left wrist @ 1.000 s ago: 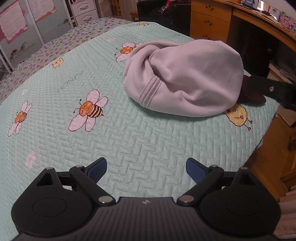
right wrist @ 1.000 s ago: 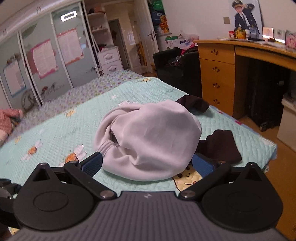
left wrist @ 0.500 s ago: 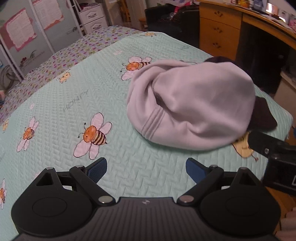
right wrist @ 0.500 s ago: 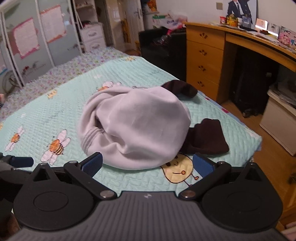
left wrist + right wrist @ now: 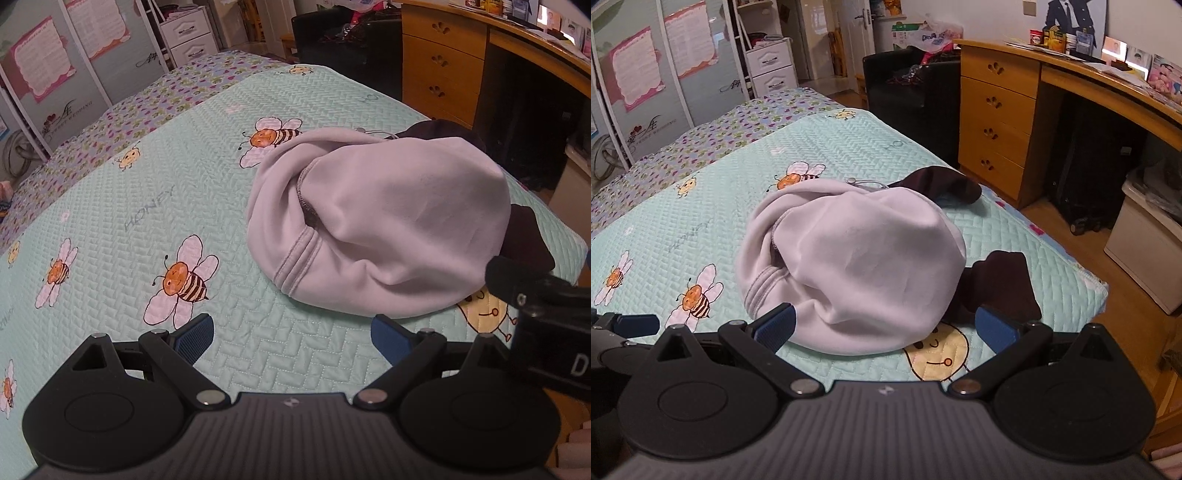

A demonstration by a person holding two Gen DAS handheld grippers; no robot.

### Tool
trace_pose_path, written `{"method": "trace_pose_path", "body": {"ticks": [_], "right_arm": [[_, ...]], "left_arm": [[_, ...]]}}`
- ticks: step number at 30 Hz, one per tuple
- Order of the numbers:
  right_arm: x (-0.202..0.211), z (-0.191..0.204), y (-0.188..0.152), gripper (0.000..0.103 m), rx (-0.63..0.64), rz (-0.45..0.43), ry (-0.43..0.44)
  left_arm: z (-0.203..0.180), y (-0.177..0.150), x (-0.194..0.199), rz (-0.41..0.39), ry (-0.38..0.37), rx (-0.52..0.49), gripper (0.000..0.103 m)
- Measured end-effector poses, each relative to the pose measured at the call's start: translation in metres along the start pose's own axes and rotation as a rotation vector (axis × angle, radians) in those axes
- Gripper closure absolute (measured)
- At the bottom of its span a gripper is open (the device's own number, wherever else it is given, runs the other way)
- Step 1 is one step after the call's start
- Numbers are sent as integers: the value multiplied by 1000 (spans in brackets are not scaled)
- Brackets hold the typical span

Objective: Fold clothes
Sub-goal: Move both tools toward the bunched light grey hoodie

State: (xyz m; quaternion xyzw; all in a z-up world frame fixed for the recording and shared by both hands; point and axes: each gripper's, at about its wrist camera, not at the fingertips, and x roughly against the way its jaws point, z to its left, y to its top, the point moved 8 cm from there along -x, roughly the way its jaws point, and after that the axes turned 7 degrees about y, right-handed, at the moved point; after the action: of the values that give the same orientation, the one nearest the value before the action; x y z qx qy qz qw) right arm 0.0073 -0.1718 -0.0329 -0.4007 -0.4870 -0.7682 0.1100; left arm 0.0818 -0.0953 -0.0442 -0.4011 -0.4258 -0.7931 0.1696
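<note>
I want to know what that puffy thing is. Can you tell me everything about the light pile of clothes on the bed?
The garment is pale lilac-grey, soft and fleecy-looking, bunched into a rounded heap, not folded. A stitched double seam shows low on its left side, beside a dark opening. Dark brown parts stick out from under it at the right and back. It lies on the bee-print quilt. Neither gripper touches it.

a pale lilac sweatshirt [image 5: 857, 266] lies bunched in a rounded heap at the frame's centre on the bed, stitched hem at lower left, dark brown cuffs [image 5: 1001, 284] poking out on its right and top.
</note>
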Motion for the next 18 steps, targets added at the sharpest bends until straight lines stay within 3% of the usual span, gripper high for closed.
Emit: {"method": "trace_pose_path", "body": {"ticks": [14, 18], "right_arm": [[-4, -2, 1, 0, 8, -12, 30], [-7, -1, 0, 0, 9, -54, 123]], "left_arm": [[-5, 0, -3, -8, -32, 2, 8], [-5, 0, -7, -54, -81, -13, 15]]}}
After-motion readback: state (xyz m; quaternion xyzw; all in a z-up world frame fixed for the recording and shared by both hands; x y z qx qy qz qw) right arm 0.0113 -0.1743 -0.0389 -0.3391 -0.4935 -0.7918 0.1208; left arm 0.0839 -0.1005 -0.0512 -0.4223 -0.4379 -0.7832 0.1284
